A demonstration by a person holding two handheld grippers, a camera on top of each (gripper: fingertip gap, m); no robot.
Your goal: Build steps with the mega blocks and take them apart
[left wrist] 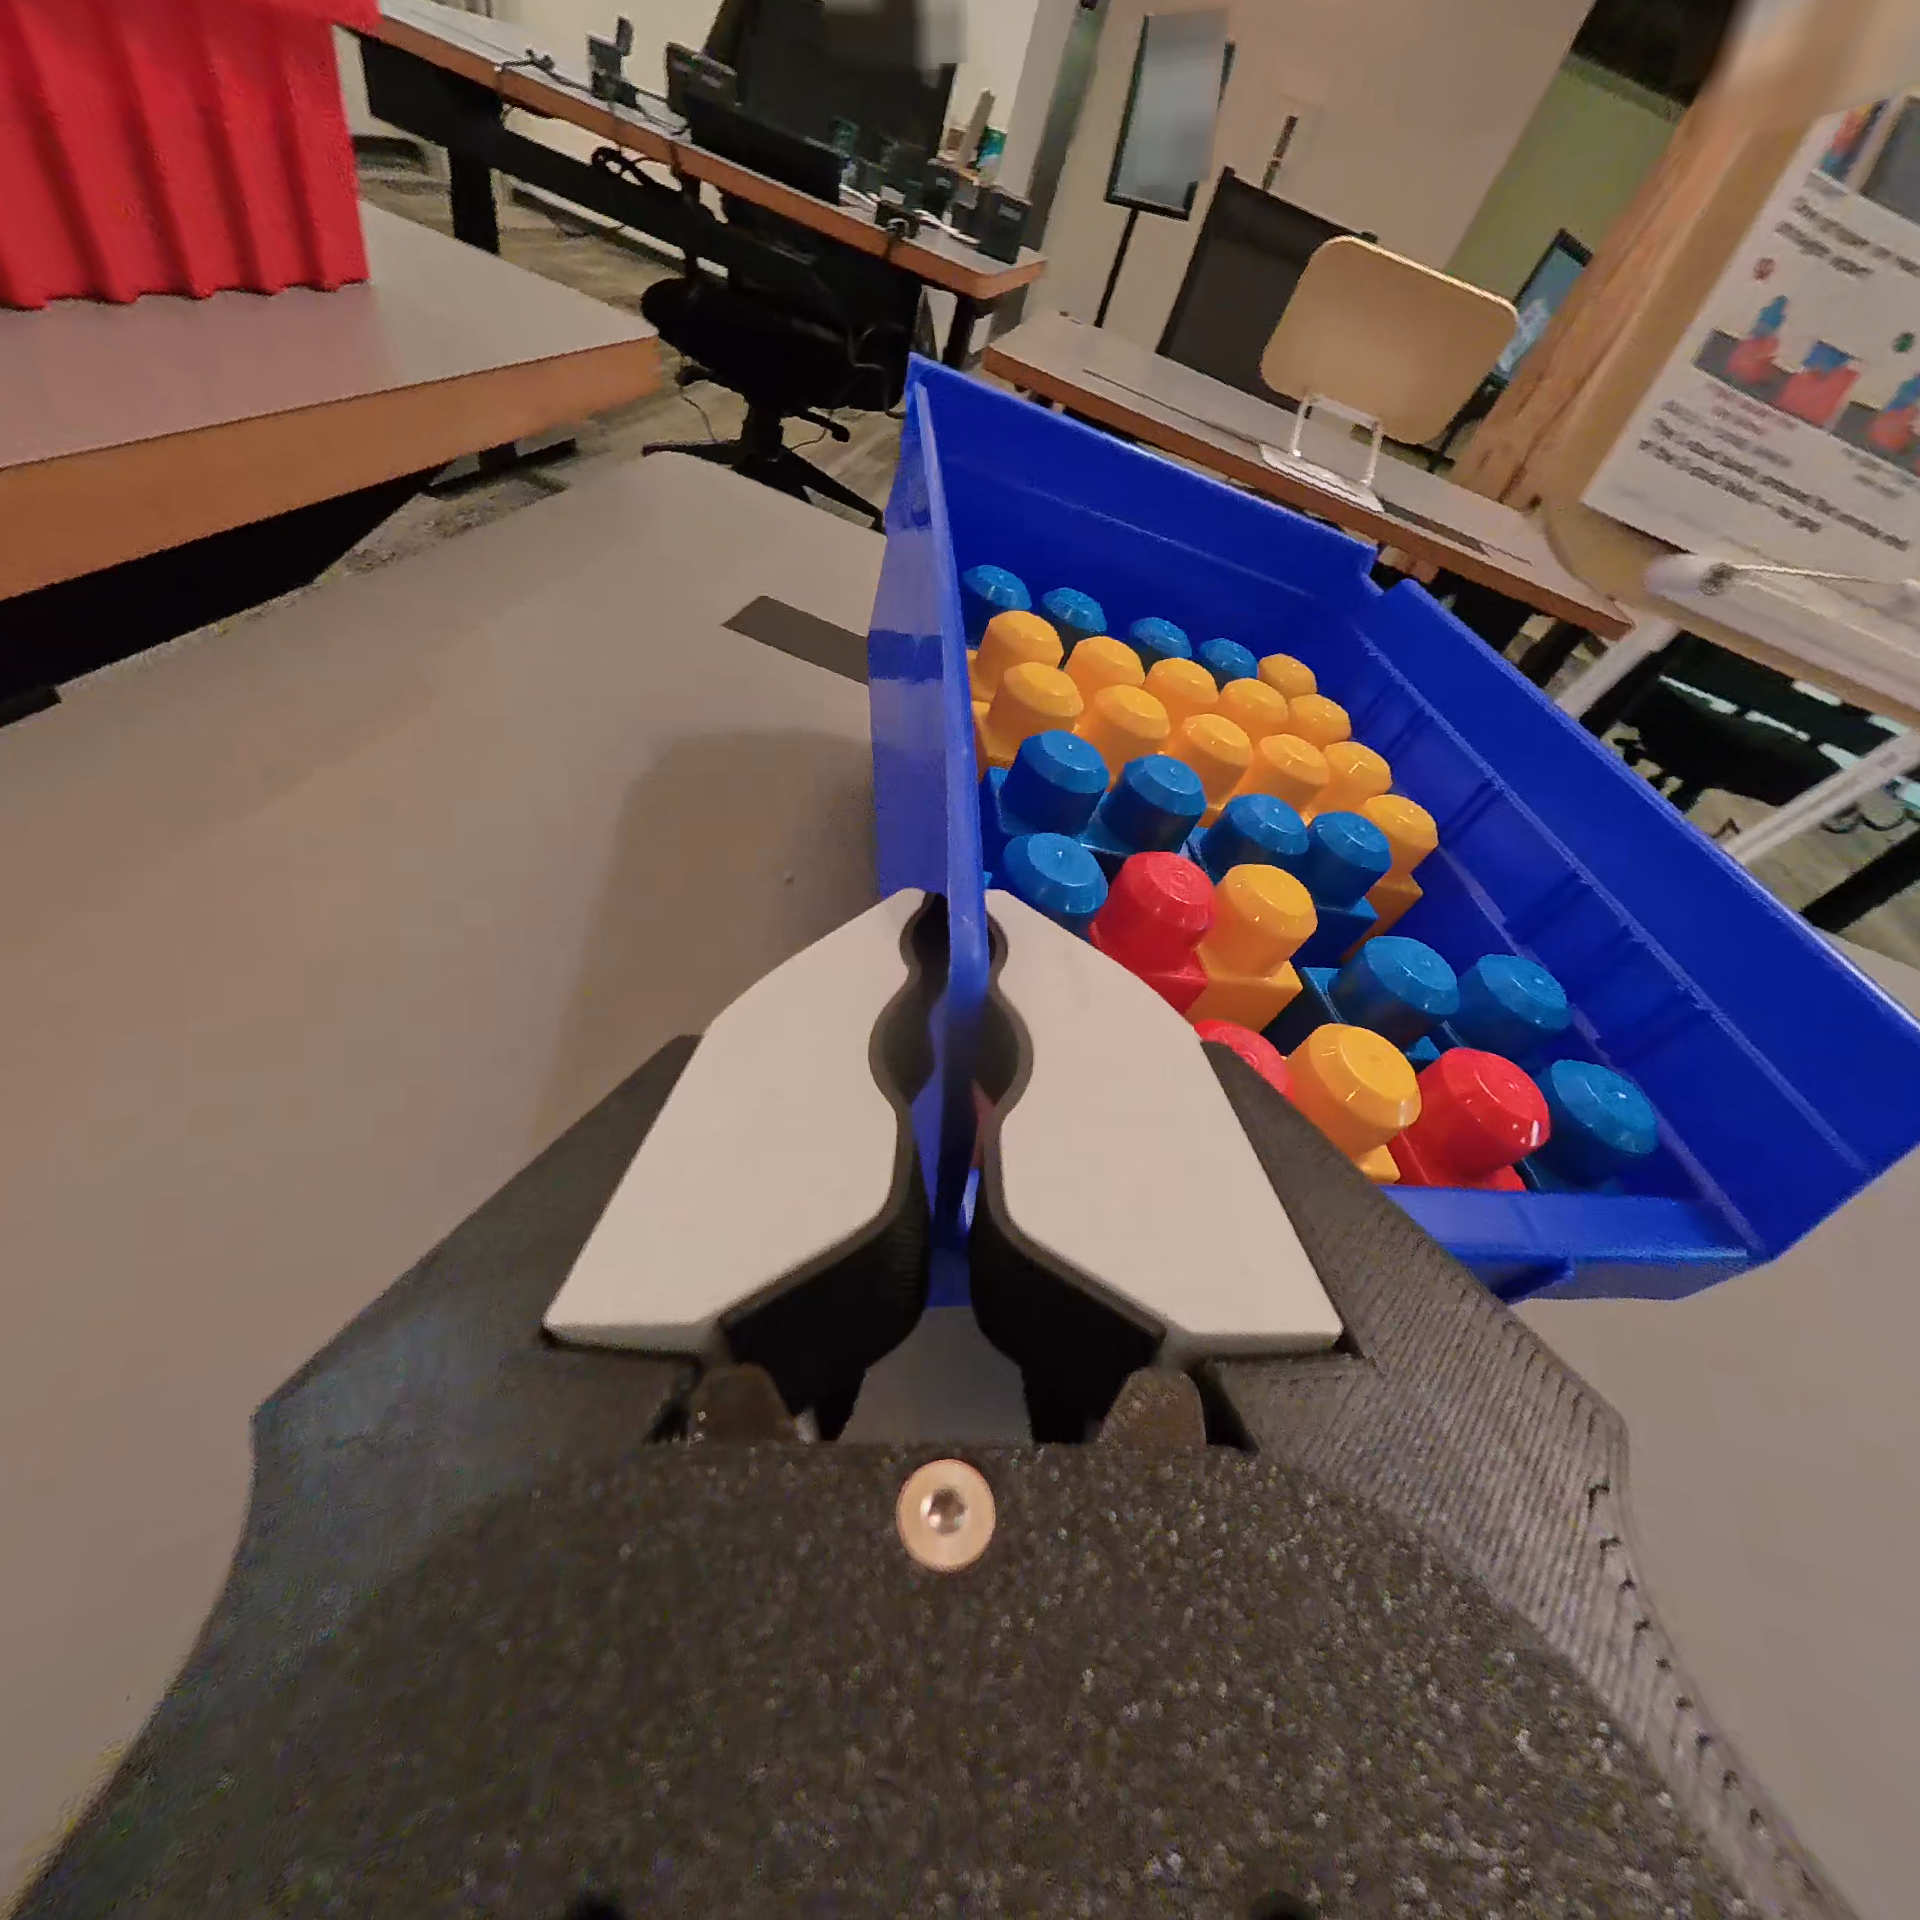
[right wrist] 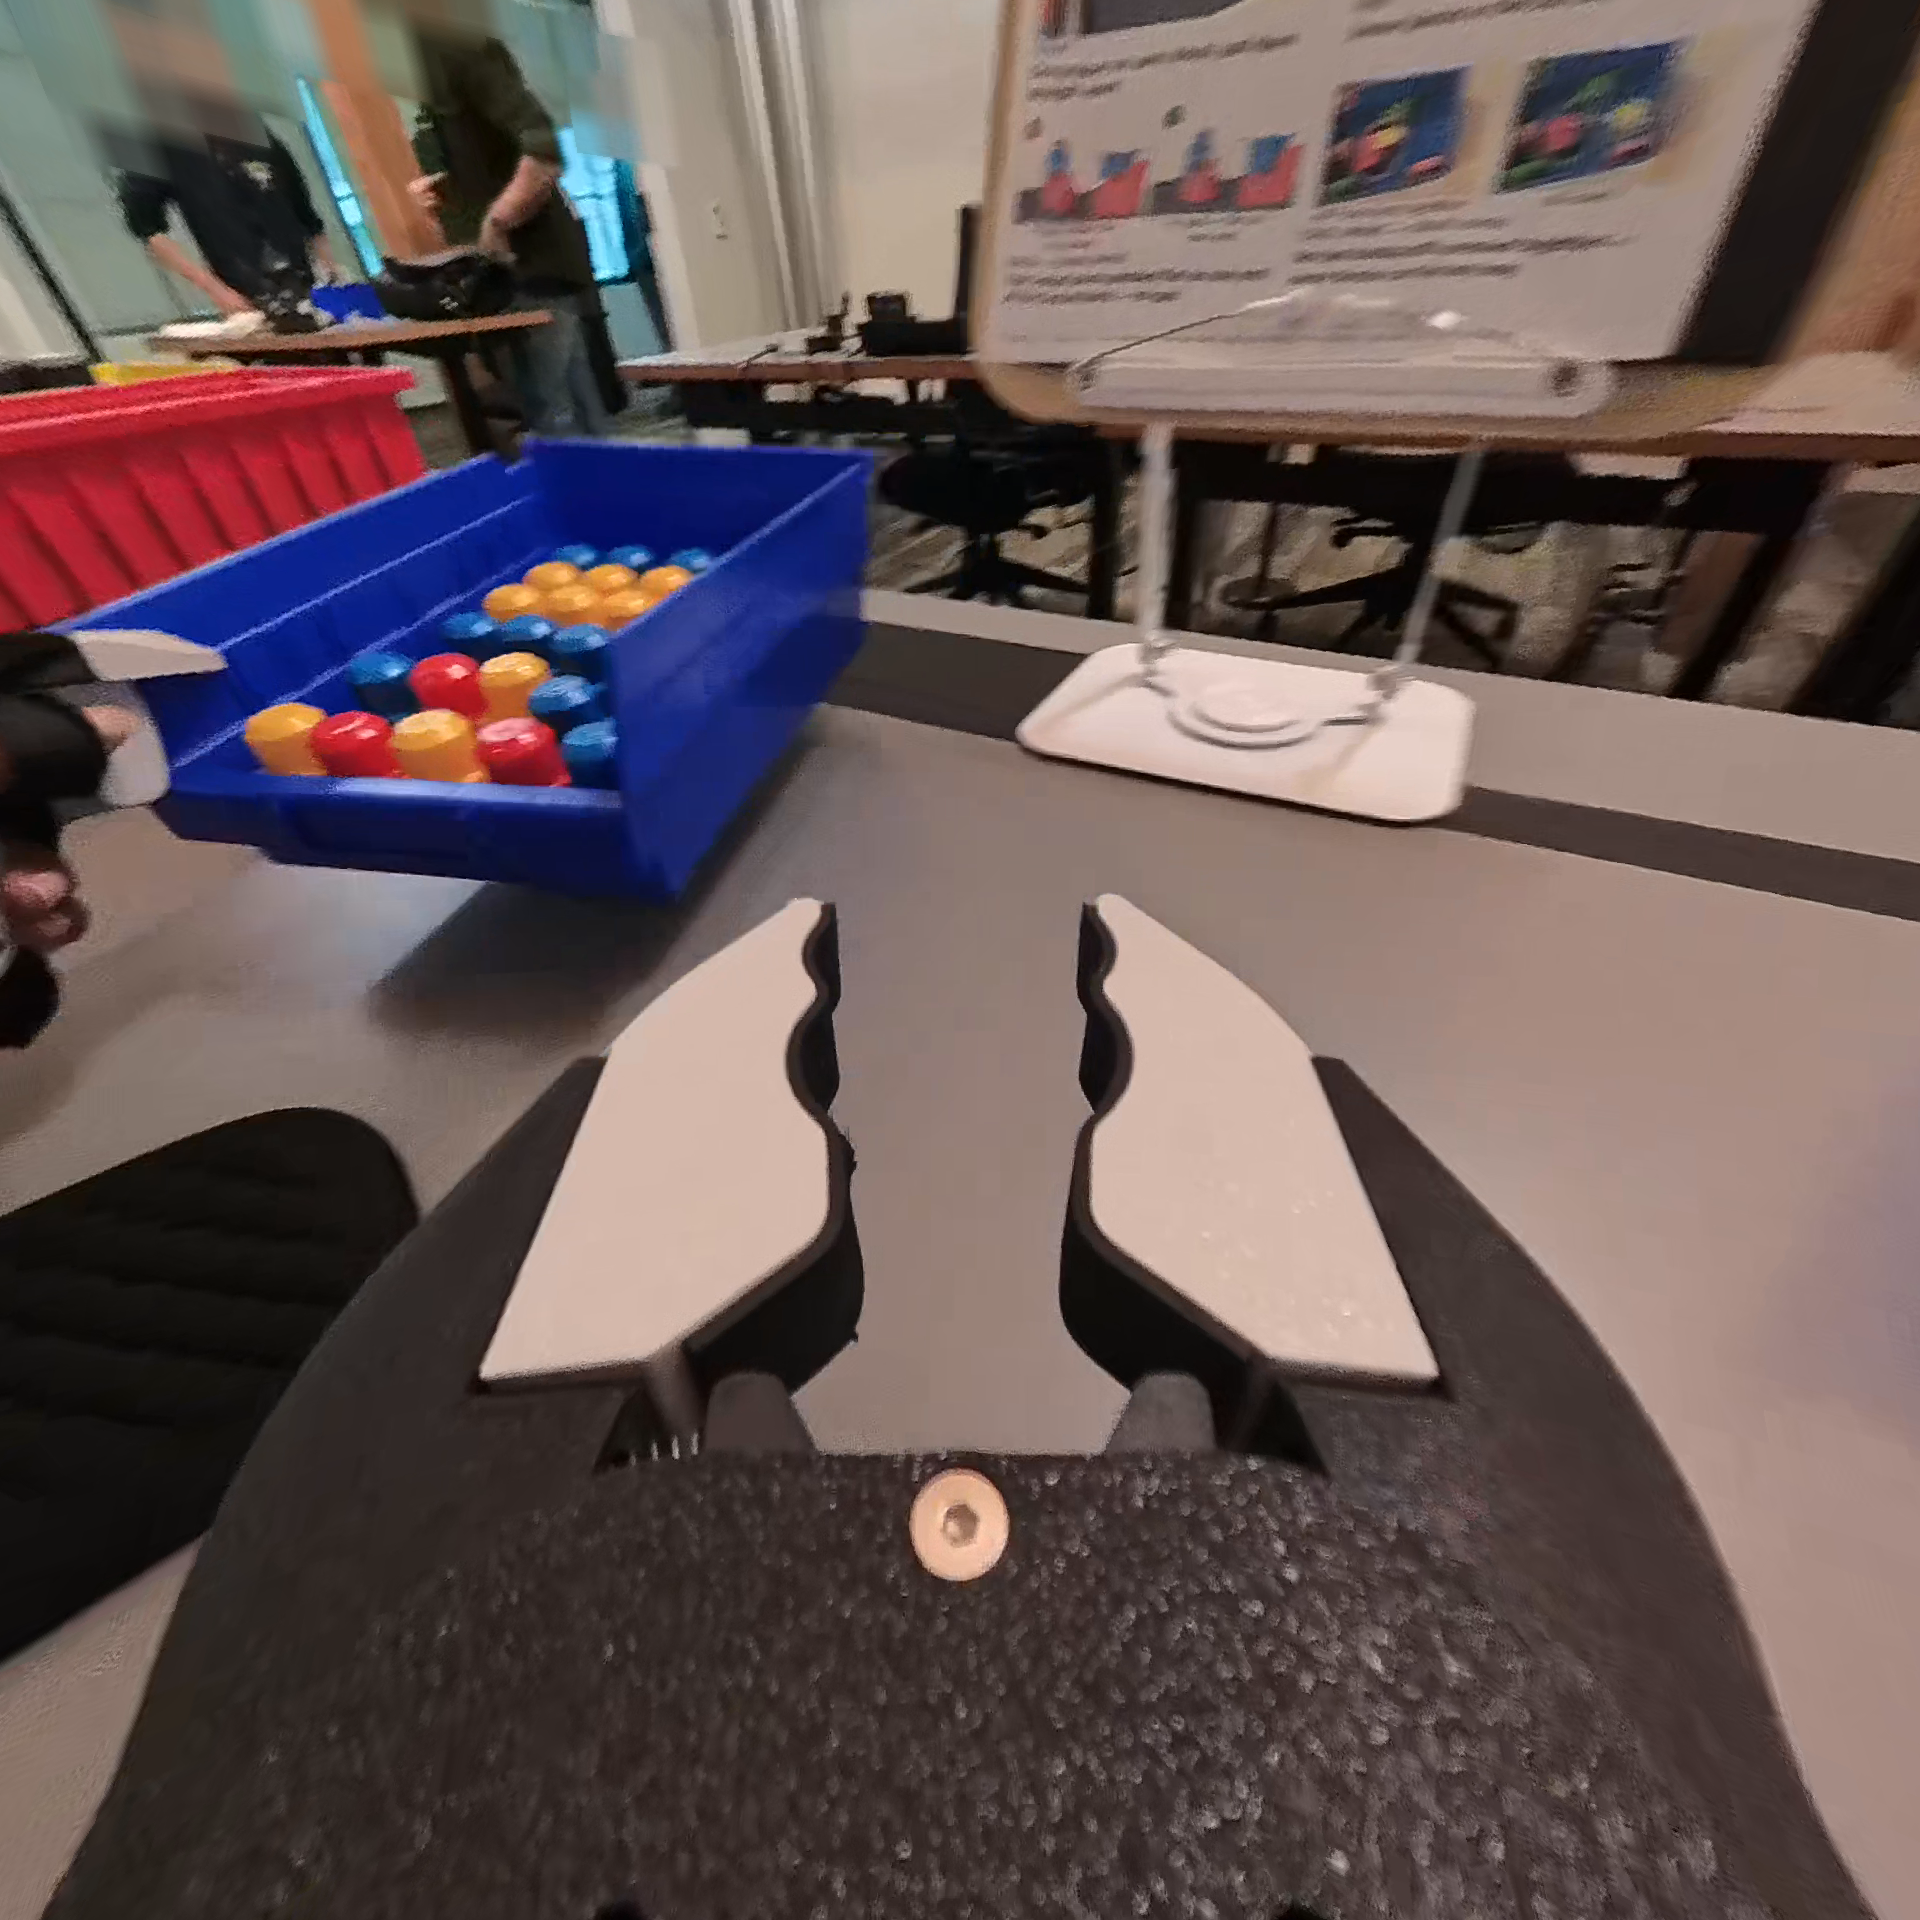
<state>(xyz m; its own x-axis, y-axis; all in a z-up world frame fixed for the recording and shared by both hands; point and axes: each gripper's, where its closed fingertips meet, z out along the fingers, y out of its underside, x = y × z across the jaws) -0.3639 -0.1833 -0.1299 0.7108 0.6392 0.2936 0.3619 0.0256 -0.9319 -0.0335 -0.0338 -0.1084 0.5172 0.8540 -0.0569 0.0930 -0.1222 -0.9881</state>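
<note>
Left gripper point(left wrist: 951, 935) jaws pinched on the side wall of the blue bin point(left wrist: 1558, 790), which appears tipped up off the tabletop point(right wrist: 1351, 1039) near its left edge; mega blocks point(left wrist: 1226, 831) all loose inside, none stacked. Right gripper point(right wrist: 956, 925) jaws spread, empty, over bare tabletop; judged step: pre-build, positioning or emptying bin; next needs blocks out before stacking.

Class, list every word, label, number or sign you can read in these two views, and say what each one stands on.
No text here can be read.
Instruction sheet on the clip stand: lines of print beside pictures, too blurred to read in either view.
Blue bin: no label shows.
Blocks: no readable marking; any mark on the studs is too small to tell.
</note>
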